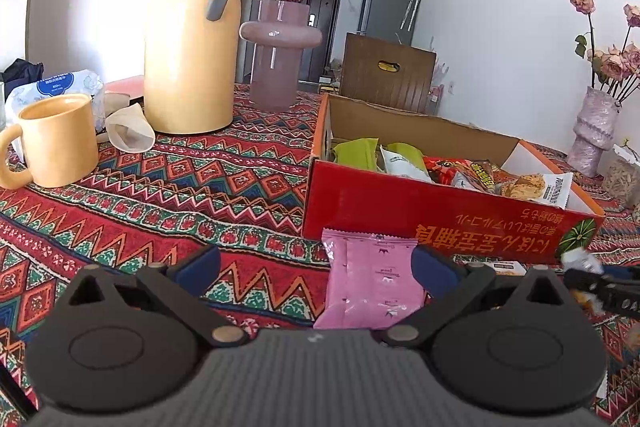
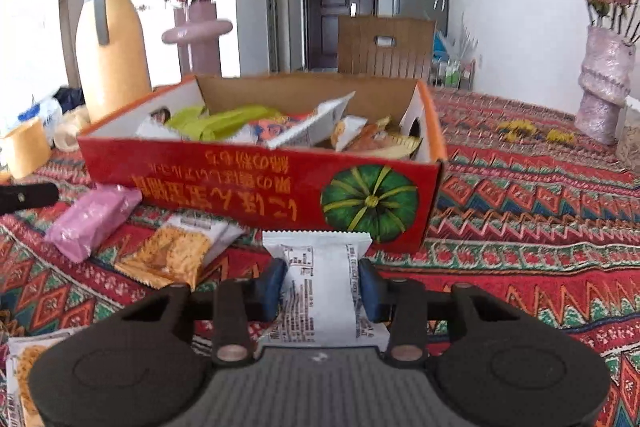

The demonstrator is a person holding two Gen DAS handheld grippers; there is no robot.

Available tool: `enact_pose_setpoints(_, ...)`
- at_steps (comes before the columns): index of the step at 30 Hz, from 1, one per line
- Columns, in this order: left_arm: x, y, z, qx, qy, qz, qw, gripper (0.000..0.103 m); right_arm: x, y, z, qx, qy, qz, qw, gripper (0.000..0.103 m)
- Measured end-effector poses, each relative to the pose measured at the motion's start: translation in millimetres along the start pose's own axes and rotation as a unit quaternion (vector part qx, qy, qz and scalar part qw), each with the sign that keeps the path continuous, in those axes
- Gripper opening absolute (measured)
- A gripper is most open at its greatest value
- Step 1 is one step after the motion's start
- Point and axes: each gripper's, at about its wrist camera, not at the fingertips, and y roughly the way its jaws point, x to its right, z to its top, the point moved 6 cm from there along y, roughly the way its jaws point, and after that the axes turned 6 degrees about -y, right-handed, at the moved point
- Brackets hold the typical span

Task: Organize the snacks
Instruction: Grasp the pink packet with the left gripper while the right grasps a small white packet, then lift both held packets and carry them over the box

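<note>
A red cardboard box with a pumpkin print stands on the patterned cloth and holds several snack packets. My left gripper is open over the cloth; a pink snack packet lies between its fingers, against the right pad. My right gripper is shut on a white snack packet just in front of the box. The pink packet and an orange-and-white noodle snack packet lie on the cloth left of it.
A yellow thermos jug, a yellow mug, a tissue pack and a pink vase with flowers stand at the back left. A pink vase of dried roses stands at the right. A wooden chair is behind the box.
</note>
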Motion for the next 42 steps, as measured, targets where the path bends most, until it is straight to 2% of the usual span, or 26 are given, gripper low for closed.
enact_pose_setpoints(6,10.4,0.4,0.9,-0.022,0.029,0.009,0.9993,0.103,10.0,-21.9,4.8,0.063,0.024,-0.011,0.998,0.039)
enact_pose_setpoints(10,28.7,10.4,-0.2,-0.051,0.057,0.024,0.9968,0.103,15.0,-22.9,5.5,0.069,0.035,-0.006,0.997,0.039)
enact_pose_setpoints(17,47.7,38.6,-3.8,-0.091,0.069,0.050,0.9922,0.103,17.8,-25.8,4.5,0.080,0.043,-0.001,0.996,0.039)
enact_pose_setpoints(22,42.2,51.5,-7.2,-0.104,0.052,0.076,0.9903,0.103,17.3,-27.2,3.4,0.084,0.044,0.002,0.995,0.039)
enact_pose_setpoints(26,41.9,54.6,-11.1,-0.115,0.052,0.072,0.9894,0.091,17.0,-28.3,3.3,0.087,0.045,0.006,0.995,0.039)
enact_pose_setpoints(28,42.6,54.9,-11.8,-0.122,0.050,0.061,0.9894,0.079,17.3,-28.4,3.1,0.087,0.046,0.006,0.995,0.039)
enact_pose_setpoints(29,43.1,54.2,-12.2,-0.121,0.049,0.059,0.9897,0.078,17.3,-27.9,3.2,0.086,0.046,0.006,0.995,0.039)
enact_pose_setpoints(32,45.3,51.6,-12.9,-0.116,0.049,0.051,0.9907,0.065,17.5,-27.3,3.2,0.084,0.048,0.006,0.995,0.039)
enact_pose_setpoints(42,43.2,36.9,-9.6,-0.093,0.046,0.041,0.9938,0.063,17.6,-27.5,3.4,0.086,0.048,0.005,0.995,0.039)
